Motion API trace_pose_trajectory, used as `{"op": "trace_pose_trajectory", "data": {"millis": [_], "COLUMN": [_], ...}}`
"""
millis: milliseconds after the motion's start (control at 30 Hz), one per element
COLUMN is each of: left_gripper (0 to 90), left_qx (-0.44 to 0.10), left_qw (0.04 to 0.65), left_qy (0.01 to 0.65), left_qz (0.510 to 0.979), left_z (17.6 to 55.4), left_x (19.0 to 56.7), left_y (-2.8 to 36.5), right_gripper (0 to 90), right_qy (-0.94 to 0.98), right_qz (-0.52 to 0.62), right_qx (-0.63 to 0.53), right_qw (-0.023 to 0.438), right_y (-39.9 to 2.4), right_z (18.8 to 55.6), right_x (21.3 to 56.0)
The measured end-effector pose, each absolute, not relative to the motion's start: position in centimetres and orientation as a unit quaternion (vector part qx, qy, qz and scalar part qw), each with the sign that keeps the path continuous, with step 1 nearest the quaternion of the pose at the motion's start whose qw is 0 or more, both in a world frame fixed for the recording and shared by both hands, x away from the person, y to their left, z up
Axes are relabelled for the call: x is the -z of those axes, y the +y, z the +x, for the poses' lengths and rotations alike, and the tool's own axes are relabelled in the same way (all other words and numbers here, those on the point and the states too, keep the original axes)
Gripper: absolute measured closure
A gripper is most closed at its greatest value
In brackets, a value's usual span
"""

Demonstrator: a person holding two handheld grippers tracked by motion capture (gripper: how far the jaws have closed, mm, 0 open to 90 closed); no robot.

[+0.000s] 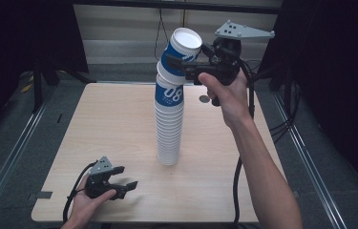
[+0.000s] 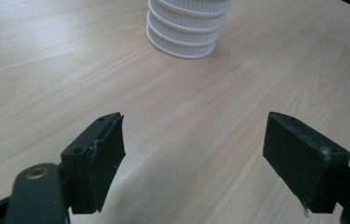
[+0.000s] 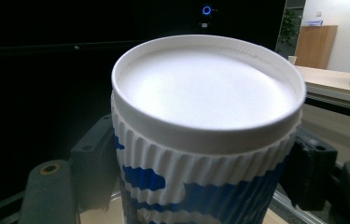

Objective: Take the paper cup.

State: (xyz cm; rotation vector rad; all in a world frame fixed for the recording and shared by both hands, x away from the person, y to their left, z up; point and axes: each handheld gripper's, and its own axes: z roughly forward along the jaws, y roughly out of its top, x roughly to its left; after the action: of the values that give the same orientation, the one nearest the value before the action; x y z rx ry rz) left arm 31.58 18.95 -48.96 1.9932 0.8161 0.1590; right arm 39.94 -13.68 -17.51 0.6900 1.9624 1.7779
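a pale wooden table [image 1: 119, 124] is set among dark curtains. one tall stack of cups [image 1: 169, 129] is stood at its middle; its top cup [image 1: 182, 47], tilted, is clamped by the right gripper [image 1: 186, 64]. the left gripper [image 1: 121, 183] is held apart, empty.

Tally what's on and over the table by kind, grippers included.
Cup stack, upside down on the table: 1 (cups too many to count)
Tilted top cup in the right gripper, fingers pressed to its sides: 1
Grippers, counting the open left gripper: 2
Small round mark on the tabletop: 1
Total: 5
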Motion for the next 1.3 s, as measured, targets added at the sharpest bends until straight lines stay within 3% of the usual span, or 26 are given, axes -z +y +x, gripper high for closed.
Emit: {"op": "trace_pose_trajectory", "data": {"millis": [367,700,1300], "left_gripper": [20.6,20.5,15.9], "left_qx": [-0.075,-0.053,-0.045], "left_qw": [0.477,0.486,0.509], "left_qy": [0.326,0.334,0.297], "left_qz": [0.813,0.806,0.806], "left_z": [31.3,31.5,32.6], "left_x": [48.6,48.5,45.4], "left_y": [18.8,18.6,16.2], "right_gripper": [25.5,25.5,25.5], "right_qy": [0.695,0.685,0.699], "right_qz": [0.255,0.266,0.3], "right_qx": [-0.638,-0.64,-0.602], "right_qw": [0.212,0.223,0.243], "right_y": [-15.7,-18.5,-22.5], "right_z": [39.1,37.7,35.5], "right_x": [17.3,17.5,20.8]}}
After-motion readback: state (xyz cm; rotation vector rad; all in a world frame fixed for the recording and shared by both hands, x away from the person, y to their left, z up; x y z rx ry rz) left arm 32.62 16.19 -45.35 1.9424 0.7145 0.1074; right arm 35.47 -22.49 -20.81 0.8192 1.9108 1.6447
